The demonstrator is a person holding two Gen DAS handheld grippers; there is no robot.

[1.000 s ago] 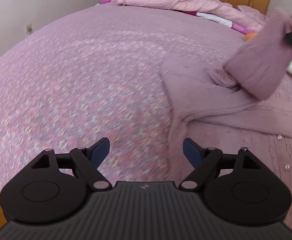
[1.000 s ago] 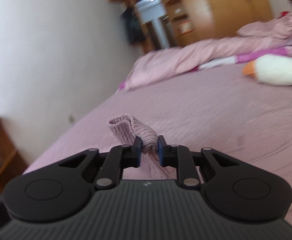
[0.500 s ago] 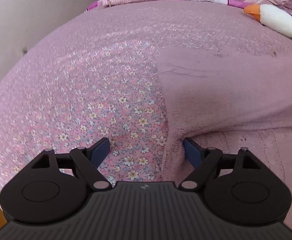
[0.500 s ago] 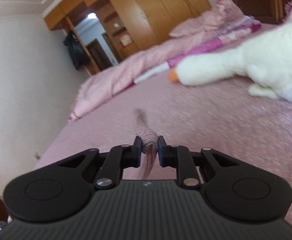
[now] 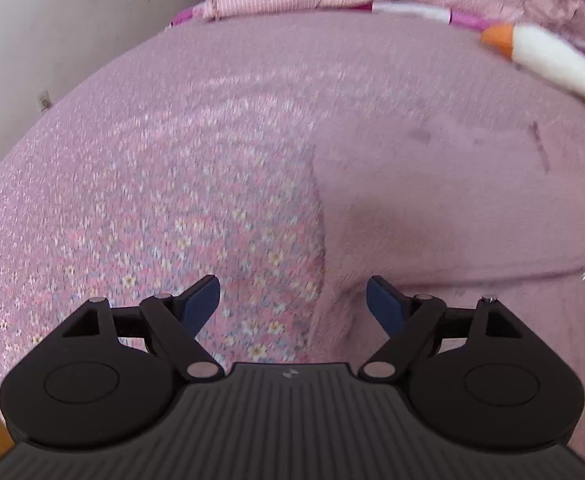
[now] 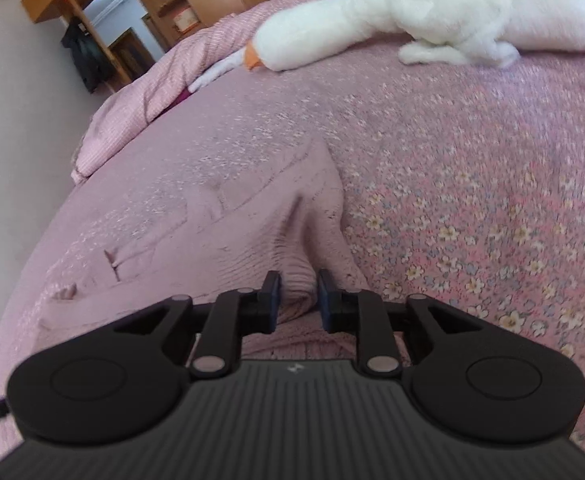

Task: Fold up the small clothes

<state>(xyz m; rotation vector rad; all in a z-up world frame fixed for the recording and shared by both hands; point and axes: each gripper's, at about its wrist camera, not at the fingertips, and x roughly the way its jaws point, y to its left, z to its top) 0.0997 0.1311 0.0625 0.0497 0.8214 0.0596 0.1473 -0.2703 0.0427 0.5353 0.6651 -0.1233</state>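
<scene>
— What do we see, biggest first?
— The floral bedspread, then our pink knit garment spread flat on it, near a white plush goose.
— And our grippers?
— Right gripper pinches a garment fold; left gripper gapes wide, empty, at the garment's edge.

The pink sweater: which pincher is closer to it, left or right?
Right. The right gripper is pinching a bunch of the sweater. The left gripper is open, with the sweater's edge between its fingers, not gripped.

Plush goose cropped (body).
</scene>
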